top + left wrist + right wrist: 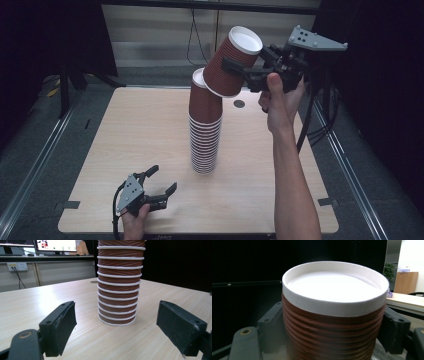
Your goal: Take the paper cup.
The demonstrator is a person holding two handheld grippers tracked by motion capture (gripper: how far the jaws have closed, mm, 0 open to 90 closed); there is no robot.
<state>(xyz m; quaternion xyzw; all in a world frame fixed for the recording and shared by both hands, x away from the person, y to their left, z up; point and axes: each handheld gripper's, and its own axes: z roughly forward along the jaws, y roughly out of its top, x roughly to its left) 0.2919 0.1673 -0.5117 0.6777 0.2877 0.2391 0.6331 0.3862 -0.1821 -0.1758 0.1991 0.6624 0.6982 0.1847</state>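
A tall stack of upside-down brown ribbed paper cups (205, 135) stands near the middle of the wooden table (140, 135). My right gripper (235, 67) is raised above it, shut on one more brown cup (231, 62), which is tilted with its white base up and to the right. That cup's wide rim hangs just over the stack's top; whether they touch is unclear. In the right gripper view the held cup (332, 315) sits between both jaws. My left gripper (164, 178) rests open near the table's front left, facing the stack (117, 290) with nothing between its fingers.
A small dark round hole (239, 104) lies in the table behind the stack. Black curtains flank both sides, and cables hang at the back right. A monitor (56, 245) and a wall socket (17, 266) stand beyond the table's far edge.
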